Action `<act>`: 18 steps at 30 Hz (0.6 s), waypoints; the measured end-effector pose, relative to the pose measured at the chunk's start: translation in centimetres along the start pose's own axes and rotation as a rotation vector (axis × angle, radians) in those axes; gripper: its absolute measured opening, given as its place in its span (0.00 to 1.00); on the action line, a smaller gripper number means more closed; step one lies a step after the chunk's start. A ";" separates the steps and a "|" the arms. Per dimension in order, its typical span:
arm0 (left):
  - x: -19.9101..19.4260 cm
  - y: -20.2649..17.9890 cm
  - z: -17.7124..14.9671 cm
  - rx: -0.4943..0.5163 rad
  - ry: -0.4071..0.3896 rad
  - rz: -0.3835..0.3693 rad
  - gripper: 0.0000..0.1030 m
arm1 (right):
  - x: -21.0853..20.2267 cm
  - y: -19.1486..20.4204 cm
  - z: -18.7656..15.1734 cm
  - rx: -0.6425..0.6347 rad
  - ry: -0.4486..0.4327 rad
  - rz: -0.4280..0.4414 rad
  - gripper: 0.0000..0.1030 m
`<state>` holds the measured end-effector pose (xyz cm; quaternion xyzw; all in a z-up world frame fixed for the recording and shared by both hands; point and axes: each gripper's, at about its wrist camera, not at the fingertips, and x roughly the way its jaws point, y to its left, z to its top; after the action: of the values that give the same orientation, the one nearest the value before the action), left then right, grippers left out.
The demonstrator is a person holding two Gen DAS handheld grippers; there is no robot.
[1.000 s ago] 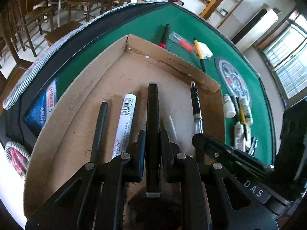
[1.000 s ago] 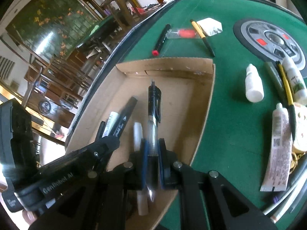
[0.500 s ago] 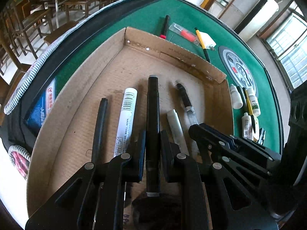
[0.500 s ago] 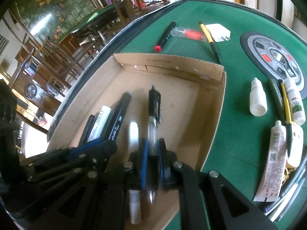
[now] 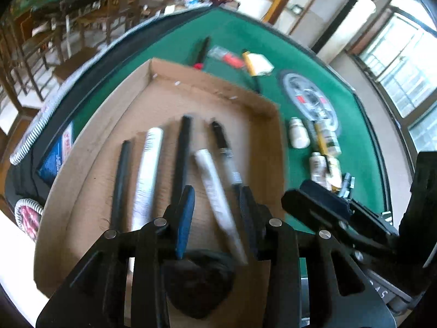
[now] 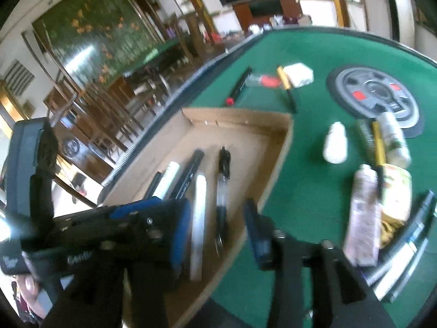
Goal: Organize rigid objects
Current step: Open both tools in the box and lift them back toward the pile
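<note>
A cardboard tray (image 5: 213, 82) on the green table holds a row of pens. My left gripper (image 5: 215, 199) hangs above it, jaws opening, pads pressing on nothing. The black marker (image 5: 181, 158) lies free in the tray by the left finger, and a white pen (image 5: 215, 199) lies under the gap. In the right wrist view my right gripper (image 6: 217, 224) is also opening and grips nothing. The clear gel pen (image 6: 222, 180) rests on the tray (image 6: 245, 114) floor below its fingers. A thin black pen (image 5: 121, 180) and a white marker (image 5: 148, 175) lie furthest left.
Right of the tray sit a white bottle (image 6: 336, 147), a tube (image 6: 363, 218) and more pens. Behind the tray lie a red-tipped black pen (image 6: 240, 84) and a yellow pen (image 6: 286, 87). A round grey disc (image 6: 377, 98) is set in the felt. Wooden chairs stand beyond the table edge.
Both grippers opened and let go: the left released the black marker, the right the gel pen. Both pulled back and up from the tray, and the views are now motion-blurred.
</note>
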<state>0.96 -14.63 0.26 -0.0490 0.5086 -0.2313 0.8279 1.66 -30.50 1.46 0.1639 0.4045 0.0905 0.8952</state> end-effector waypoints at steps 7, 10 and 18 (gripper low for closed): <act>-2.6 -5.4 -2.5 0.106 -0.074 -0.081 0.39 | -5.5 -2.6 -3.3 0.066 -0.085 -0.013 0.43; -2.5 -7.1 -3.5 0.123 -0.057 -0.114 0.40 | -7.0 -3.8 -4.5 0.092 -0.113 -0.032 0.43; -1.7 -10.7 -5.3 0.167 -0.028 -0.112 0.40 | -8.9 -7.8 -7.0 0.182 -0.100 0.008 0.43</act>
<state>-7.82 -22.56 2.56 -0.0115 0.4725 -0.3182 0.8218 -9.22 -38.78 0.40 0.2505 0.3651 0.0484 0.8953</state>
